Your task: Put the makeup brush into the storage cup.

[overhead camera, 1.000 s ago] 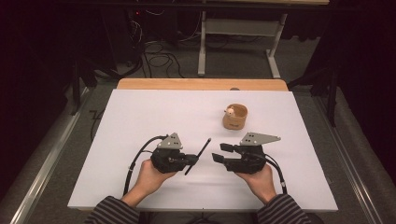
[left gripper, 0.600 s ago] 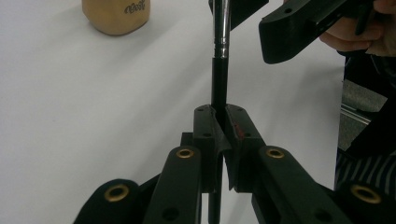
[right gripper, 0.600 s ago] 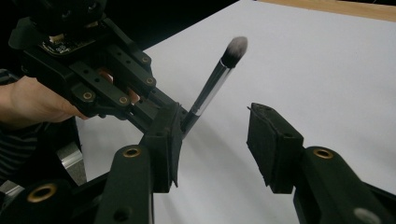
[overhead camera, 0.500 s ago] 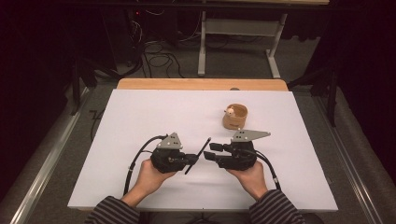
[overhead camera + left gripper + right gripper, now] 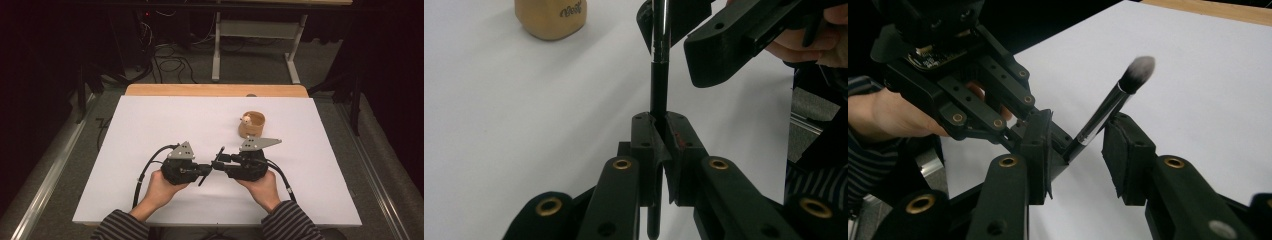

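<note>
**Brush held by left gripper, right gripper closing around its upper handle**

Left gripper (image 5: 204, 170): jaws clamped tight on the black handle of a makeup brush (image 5: 212, 164). In the left gripper view the two pads (image 5: 644, 145) meet on either side of the handle (image 5: 658, 85), which stands upright between them; a short length of the handle sticks out below the pads.

Brush position: held above the white table (image 5: 150, 130), near its front edge, between the two hands. In the high view it runs at a slant, lower end toward the person, bristle end pointing away and to the right. In the right gripper view the brush (image 5: 1108, 107) shows a black handle, a silver collar and a dark, pale-tipped tuft of bristles at the top.

Right gripper (image 5: 222, 161): faces the left gripper, tips almost meeting it. Its jaws have just been closing, with the brush between them. In the right gripper view a gap shows between the handle and the right-hand pad (image 5: 1123, 155); the handle sits close to the other pad, contact cannot be told. Not gripping yet.

Other: a small wooden cup (image 5: 251, 124) stands on the table beyond the right gripper, apart from both grippers. A small pale object lies inside it; too small to identify.
</note>
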`<control>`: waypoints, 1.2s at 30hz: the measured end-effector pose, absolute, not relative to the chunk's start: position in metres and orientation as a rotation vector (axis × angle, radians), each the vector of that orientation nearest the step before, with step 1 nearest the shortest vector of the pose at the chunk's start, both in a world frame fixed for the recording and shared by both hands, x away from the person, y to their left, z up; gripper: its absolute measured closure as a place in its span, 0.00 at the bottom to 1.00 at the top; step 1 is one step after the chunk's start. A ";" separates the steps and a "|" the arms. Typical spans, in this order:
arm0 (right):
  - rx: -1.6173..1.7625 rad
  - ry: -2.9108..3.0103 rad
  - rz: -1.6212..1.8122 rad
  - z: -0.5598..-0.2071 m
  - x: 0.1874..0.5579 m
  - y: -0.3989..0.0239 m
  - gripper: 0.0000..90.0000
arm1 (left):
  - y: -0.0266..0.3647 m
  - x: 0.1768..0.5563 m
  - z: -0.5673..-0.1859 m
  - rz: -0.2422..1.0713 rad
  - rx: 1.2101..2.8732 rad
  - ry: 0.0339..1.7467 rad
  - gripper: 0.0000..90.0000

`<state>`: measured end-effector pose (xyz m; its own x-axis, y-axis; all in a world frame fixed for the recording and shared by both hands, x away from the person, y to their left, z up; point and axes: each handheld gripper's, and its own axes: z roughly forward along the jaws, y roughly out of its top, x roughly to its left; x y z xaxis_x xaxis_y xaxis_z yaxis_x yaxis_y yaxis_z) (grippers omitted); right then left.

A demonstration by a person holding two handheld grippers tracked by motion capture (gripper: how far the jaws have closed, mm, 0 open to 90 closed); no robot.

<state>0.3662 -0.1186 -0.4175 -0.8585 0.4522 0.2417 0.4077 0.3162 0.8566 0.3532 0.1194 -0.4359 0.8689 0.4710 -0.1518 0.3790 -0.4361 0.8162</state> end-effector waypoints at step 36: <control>0.753 2.546 1.597 -0.412 0.368 -0.110 0.94 | 0.117 0.352 -0.436 0.145 2.080 0.599 0.93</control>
